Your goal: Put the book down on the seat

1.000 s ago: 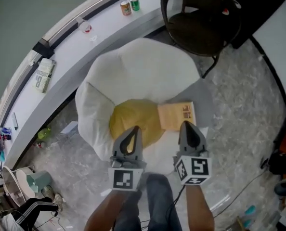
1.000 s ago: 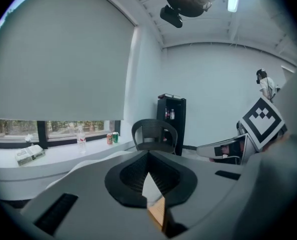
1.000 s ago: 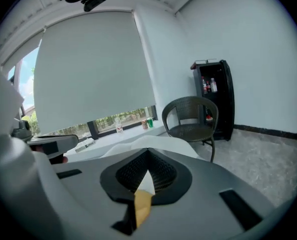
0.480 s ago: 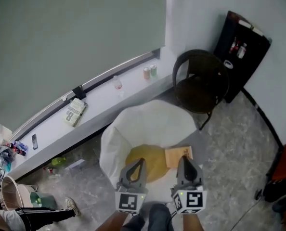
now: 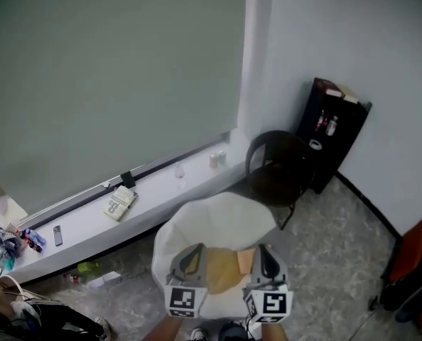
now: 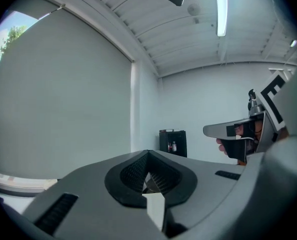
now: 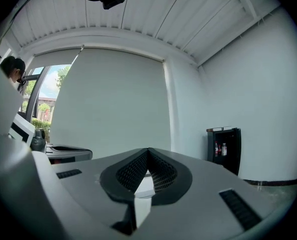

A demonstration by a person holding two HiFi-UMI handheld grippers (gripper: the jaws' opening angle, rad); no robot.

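Note:
An orange book (image 5: 245,261) lies flat on the white round seat (image 5: 218,222), beside a yellow cushion (image 5: 222,272). Both grippers are held up in front of the camera, above the seat's near edge and apart from the book. My left gripper (image 5: 195,248) is shut and holds nothing. My right gripper (image 5: 263,248) is shut and empty too, and its body hides part of the book. In the left gripper view the left gripper's (image 6: 148,152) jaws meet at the tip and face a bare wall. The right gripper view shows the right gripper's (image 7: 148,150) jaws the same way.
A black chair (image 5: 278,165) stands behind the seat, and a black shelf unit (image 5: 332,126) with bottles fills the corner. The long white window ledge (image 5: 154,190) carries a box (image 5: 120,202), cans (image 5: 214,158) and a phone (image 5: 57,234). A red object (image 5: 413,261) stands at the right.
Both grippers have risen well above the seat, still shut and empty. The head view has lifted and now takes in the wall. The book stays on the seat.

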